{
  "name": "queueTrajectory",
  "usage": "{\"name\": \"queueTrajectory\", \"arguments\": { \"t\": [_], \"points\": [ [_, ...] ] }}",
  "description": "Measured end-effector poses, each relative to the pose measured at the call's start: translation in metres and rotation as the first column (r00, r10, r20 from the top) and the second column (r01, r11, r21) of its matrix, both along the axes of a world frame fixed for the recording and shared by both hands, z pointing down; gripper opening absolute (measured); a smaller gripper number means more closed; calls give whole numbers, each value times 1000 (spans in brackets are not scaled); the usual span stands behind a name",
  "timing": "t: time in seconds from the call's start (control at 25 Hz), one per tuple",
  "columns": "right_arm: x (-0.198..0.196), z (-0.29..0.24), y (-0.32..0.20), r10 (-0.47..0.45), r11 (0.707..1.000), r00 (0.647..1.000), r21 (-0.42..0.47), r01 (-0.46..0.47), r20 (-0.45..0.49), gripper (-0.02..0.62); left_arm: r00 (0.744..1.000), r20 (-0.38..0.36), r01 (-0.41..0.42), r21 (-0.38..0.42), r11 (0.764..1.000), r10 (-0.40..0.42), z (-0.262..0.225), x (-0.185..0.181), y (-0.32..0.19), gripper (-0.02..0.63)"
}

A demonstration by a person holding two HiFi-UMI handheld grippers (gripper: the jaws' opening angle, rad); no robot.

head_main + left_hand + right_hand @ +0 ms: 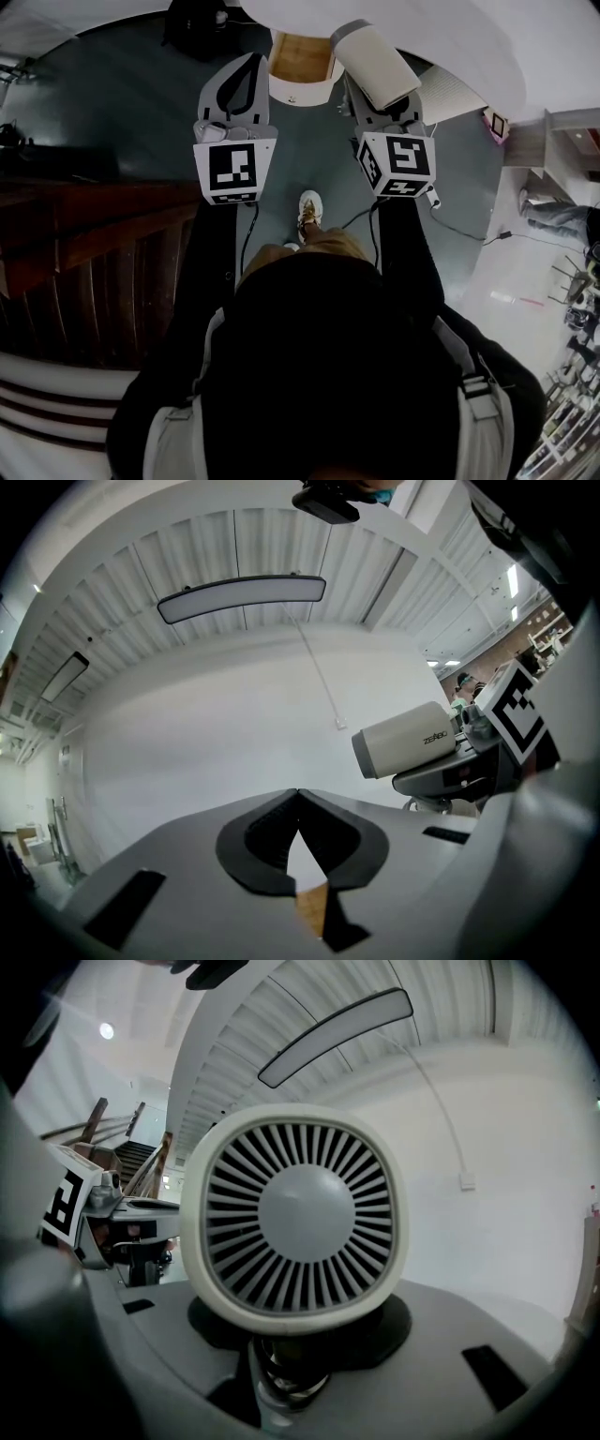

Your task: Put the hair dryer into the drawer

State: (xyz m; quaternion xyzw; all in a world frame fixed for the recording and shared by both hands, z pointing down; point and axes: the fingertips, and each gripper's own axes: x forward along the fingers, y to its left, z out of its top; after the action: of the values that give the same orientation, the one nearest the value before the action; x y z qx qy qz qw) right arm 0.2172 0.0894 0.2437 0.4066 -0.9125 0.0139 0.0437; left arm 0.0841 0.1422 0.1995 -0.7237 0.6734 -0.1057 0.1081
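Observation:
A cream-white hair dryer (375, 64) is held by its handle in my right gripper (377, 101), which is shut on it. In the right gripper view its round rear grille (300, 1213) fills the middle, and the handle drops between the jaws of my right gripper (289, 1372). My left gripper (253, 60) is beside it, its jaw tips touching with nothing between them (298, 795). The hair dryer (405, 741) also shows at the right of the left gripper view. An open drawer (300, 92), white-fronted with a wooden inside, lies just ahead between the two grippers.
A white curved wall (450, 28) rises behind the drawer. Dark wooden stairs (84, 234) stand at the left. My shoe (309, 208) is on the grey floor below the grippers. A cable (469, 230) trails on the floor at the right.

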Motion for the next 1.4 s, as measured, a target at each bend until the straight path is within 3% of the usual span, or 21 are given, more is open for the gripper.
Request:
{"name": "queueTrajectory", "arguments": {
  "t": [0.32,0.64,1.04,1.4],
  "points": [
    [-26,17,-38,-52,998,999,-30,53,14,202,998,24,60,-13,998,-59,11,-24,-27,15],
    [-44,33,-53,-77,995,997,-62,76,-9,202,997,46,69,-22,997,-68,19,-38,-42,15],
    [-65,79,-110,-83,990,992,-120,71,-93,202,999,37,-5,-48,999,7,63,-52,-117,15],
    [-124,85,-158,-82,981,982,-190,49,-171,202,997,0,-75,-87,993,75,64,-108,-185,15]
  ]
}}
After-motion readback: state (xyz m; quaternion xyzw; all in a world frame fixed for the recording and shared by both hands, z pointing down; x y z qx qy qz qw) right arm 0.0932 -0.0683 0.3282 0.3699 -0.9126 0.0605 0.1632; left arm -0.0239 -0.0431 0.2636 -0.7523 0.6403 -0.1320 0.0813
